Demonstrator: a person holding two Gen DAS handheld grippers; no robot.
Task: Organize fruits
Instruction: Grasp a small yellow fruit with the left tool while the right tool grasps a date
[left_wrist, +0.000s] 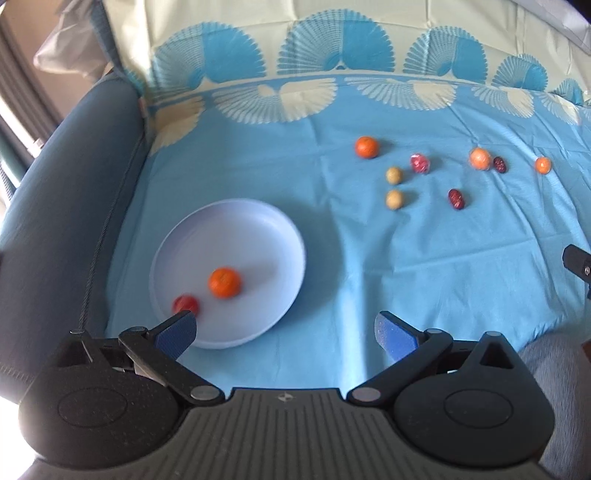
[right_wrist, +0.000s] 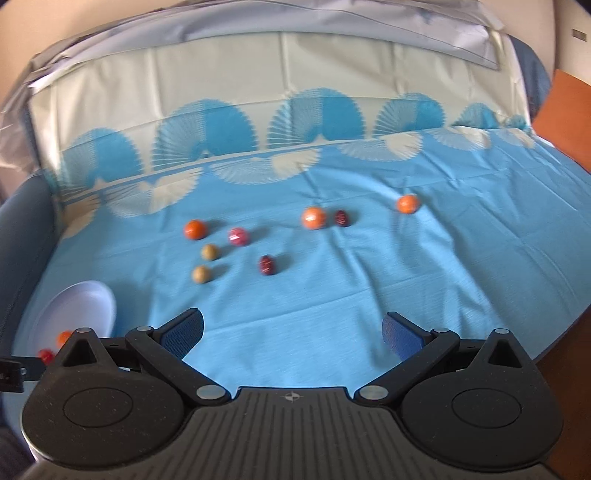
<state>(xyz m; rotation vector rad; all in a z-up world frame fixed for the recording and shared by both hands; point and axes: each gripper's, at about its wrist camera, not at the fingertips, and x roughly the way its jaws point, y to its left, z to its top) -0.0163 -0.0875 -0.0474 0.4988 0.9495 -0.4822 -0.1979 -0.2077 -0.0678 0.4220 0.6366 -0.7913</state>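
Note:
A white plate (left_wrist: 258, 225) lies on the blue cloth and holds an orange (left_wrist: 224, 282) and a small red fruit (left_wrist: 185, 304). My left gripper (left_wrist: 284, 330) is open and empty, just in front of the plate's near rim. Several loose fruits lie farther back: an orange (left_wrist: 366, 147), two tan round fruits (left_wrist: 394, 175) (left_wrist: 394, 199), a pink-red fruit (left_wrist: 420, 163), dark red dates (left_wrist: 456, 199) (left_wrist: 499, 164). My right gripper (right_wrist: 291, 332) is open and empty above bare cloth, with an orange (right_wrist: 313, 218) and a date (right_wrist: 266, 264) ahead. The plate (right_wrist: 96, 299) shows at the left.
A blue padded armrest (left_wrist: 74, 206) rises left of the plate. A patterned backrest cover (right_wrist: 295, 122) stands behind the fruits. Another orange (right_wrist: 408, 203) lies at the far right. An orange-brown surface (right_wrist: 565, 122) borders the right edge.

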